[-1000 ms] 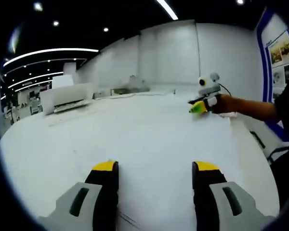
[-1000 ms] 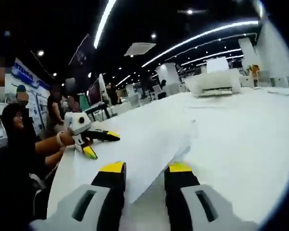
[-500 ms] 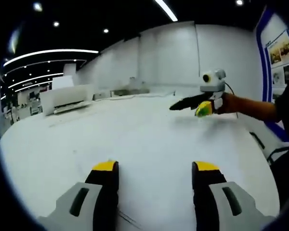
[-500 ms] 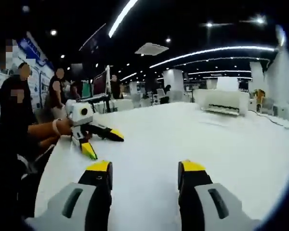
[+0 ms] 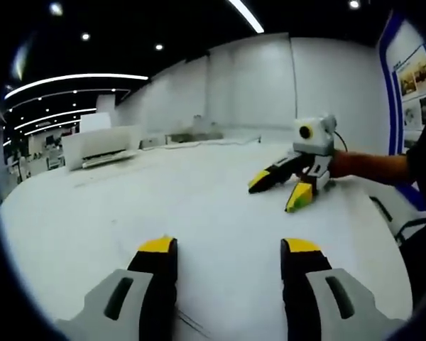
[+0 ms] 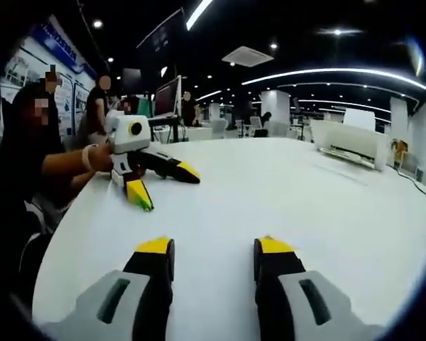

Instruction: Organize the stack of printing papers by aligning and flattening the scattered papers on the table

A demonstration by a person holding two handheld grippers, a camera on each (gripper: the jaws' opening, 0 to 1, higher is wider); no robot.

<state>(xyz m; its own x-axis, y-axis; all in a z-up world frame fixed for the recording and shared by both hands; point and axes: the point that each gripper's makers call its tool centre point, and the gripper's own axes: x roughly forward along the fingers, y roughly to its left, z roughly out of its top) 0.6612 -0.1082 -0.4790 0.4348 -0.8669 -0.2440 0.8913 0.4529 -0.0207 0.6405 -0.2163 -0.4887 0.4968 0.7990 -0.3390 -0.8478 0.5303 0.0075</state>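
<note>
White printing paper [image 5: 220,206] lies flat on the white table [image 5: 71,213]; its edges barely stand out, apart from a faint line near my left jaw. My left gripper [image 5: 228,249] stands open low over the paper with nothing between its jaws. From the right, held by a hand, comes my right gripper [image 5: 275,195], its jaws spread and tips down on the sheet. In the right gripper view my right gripper [image 6: 213,249] is open over the white surface [image 6: 270,199]. My left gripper [image 6: 167,188] rests at the left there, open too.
A white printer [image 5: 99,145] stands at the table's far edge, seen also as the printer [image 6: 348,142] in the right gripper view. A monitor [image 6: 167,99] and several people [image 6: 28,163] are at the left. A blue poster board [image 5: 412,78] stands at the right.
One second ago my right gripper held a lifted sheet between its jaws; it has let go and opened, and the paper lies flat. That gripper then dropped and swung toward the left gripper.
</note>
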